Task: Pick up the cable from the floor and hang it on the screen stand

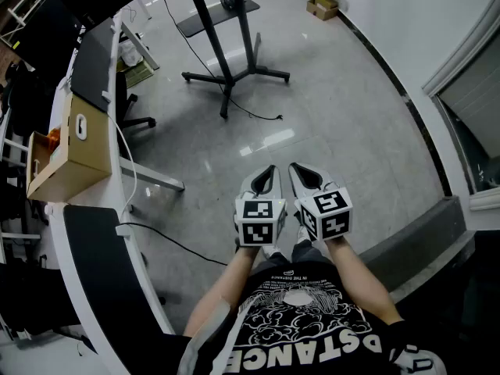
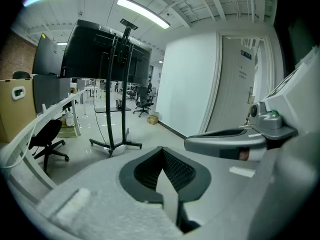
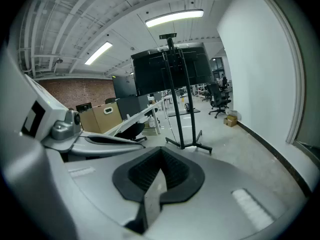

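The black screen stand rises at the far middle of the floor on a spread-leg base. A thin black cable trails from that base to the right across the grey floor. My left gripper and right gripper are held side by side close to the person's body, well short of the stand. Both are shut with nothing between the jaws. Past my left gripper the stand carries a dark screen. My right gripper also faces the stand.
A white desk runs along the left with a cardboard box and a black chair beside it. Another black cable lies near the desk's leg. A white wall borders the right; a small box sits far back.
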Motion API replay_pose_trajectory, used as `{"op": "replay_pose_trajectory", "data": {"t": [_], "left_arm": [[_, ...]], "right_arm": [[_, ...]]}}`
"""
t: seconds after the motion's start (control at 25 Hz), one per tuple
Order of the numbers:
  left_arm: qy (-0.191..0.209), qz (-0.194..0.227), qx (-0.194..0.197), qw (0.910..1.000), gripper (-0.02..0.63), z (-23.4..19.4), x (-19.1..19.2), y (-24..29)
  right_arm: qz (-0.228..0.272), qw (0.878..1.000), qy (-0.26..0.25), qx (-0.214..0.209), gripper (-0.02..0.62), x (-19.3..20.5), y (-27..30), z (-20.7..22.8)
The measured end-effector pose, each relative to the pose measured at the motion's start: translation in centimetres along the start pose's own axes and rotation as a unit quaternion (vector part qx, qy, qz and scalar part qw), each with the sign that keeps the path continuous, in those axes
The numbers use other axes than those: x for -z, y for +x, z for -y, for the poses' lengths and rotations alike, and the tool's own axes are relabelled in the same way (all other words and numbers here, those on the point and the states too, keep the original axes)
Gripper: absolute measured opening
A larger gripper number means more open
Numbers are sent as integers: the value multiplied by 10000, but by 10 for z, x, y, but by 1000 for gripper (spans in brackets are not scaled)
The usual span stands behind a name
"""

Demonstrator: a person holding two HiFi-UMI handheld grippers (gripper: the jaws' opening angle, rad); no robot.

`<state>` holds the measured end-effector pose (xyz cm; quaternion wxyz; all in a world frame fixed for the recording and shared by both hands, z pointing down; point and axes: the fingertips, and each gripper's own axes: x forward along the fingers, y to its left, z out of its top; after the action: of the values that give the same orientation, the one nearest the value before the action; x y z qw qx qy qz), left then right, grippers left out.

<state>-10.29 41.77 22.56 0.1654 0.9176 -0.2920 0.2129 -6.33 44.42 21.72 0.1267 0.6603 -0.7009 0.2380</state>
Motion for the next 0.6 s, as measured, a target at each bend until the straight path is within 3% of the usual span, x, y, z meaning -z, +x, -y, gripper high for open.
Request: {"op": "replay_pose_trajectory", "data": {"t": [0.32,0.6], "left_arm": [[-130,-22,43,9999,-6,-30,4,-9],[-129,4,-29,9999,-6,-58,0,4]], "right_arm": [[54,9999,-14,133,5,-5,16,-17],[-2,9998,-208,-26,5,-11,49,-25]]}}
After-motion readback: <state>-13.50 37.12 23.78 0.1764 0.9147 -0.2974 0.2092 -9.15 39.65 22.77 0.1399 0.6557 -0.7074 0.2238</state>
